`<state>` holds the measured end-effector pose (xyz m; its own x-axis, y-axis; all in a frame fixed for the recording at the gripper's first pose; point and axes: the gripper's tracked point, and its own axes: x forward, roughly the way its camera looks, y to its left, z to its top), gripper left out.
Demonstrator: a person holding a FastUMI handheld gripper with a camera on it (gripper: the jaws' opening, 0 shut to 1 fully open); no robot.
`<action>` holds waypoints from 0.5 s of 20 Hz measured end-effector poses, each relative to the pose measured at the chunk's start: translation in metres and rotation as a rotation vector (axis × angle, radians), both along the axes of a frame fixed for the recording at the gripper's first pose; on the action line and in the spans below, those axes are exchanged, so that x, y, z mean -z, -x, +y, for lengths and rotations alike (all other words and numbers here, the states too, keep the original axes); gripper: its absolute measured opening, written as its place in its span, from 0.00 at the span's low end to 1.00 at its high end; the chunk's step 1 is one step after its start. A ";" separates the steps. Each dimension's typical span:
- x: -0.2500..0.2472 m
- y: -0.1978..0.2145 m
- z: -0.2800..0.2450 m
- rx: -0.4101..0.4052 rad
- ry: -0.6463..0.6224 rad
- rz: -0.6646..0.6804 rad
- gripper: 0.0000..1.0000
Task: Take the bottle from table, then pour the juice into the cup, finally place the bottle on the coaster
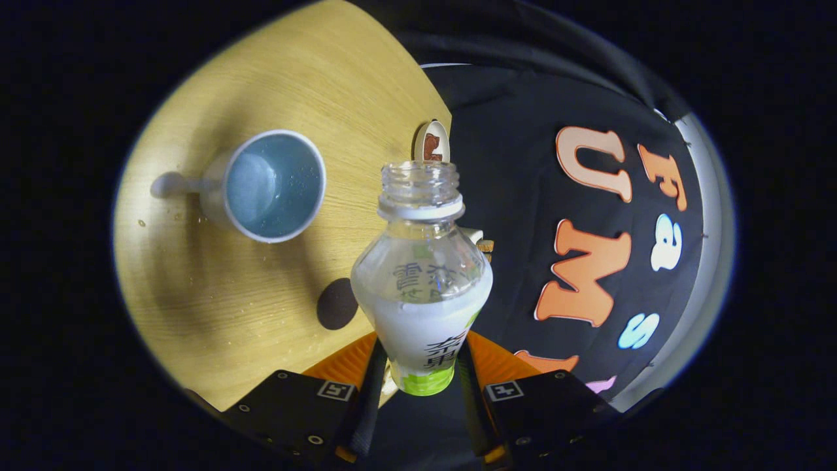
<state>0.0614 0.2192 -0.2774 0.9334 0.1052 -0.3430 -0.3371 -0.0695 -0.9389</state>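
In the gripper view, the gripper [422, 366] is gripping the bottle [422, 288] low on its body, with a finger pressing in on either side, so the jaws are clenched on it. The bottle is uncapped and holding pale, milky juice up to around its shoulder. The whole scene is sitting rolled over in this view: the wooden worktop [261, 307] is filling the side to the left of the bottle and the booth wall is lying to the right, which suggests the gripper and bottle are being tipped sideways.

The cup [274, 185] is standing on the worktop beyond the fingers and off to the left of the bottle's neck, apart from it, its mouth facing the camera. I cannot tell how much juice, if any, is lying in it; a few droplets are dotting the worktop beside it. Just past the bottle's mouth, at the worktop's edge, a small round disc with a brown picture is showing, probably the coaster [432, 142]. A dark round spot is lying on the wood near the bottle's base.

Judging by this, the pouring step is in hand. If pouring is not finished, the next move calls for carrying the neck over the cup's rim; afterwards, righting the bottle and setting it squarely on the coaster.
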 end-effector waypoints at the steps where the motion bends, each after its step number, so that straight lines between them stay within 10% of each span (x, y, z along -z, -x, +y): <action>1: -0.001 0.001 0.001 0.007 -0.026 0.005 0.58; 10: 0.013 0.024 0.010 0.129 -0.410 0.167 0.58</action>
<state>0.0376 0.2289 -0.2901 0.8832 0.1507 -0.4442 -0.4679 0.3488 -0.8120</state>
